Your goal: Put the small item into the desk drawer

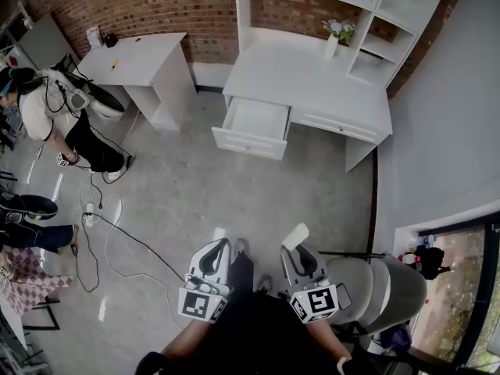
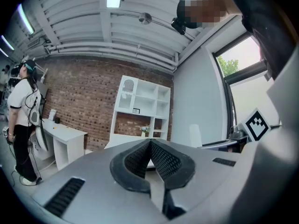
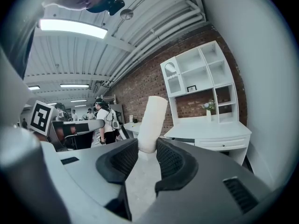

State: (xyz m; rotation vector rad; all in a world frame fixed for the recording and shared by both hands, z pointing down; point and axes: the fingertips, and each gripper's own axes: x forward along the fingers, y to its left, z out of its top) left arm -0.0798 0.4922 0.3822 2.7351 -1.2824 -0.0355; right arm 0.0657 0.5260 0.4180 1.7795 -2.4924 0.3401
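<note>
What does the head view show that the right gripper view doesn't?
Head view only: the drawer, pulled open with its inside in sight, and the grey chair. Right gripper view only: the right gripper's jaws pressed on the white item's lower end, and the ceiling light. Both: the item, the desk, the vase.

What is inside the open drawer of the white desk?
The open drawer shows only its bare white bottom in the head view; nothing lies in the visible part. Its rear part is hidden under the desk top, so that part cannot be seen.
</note>
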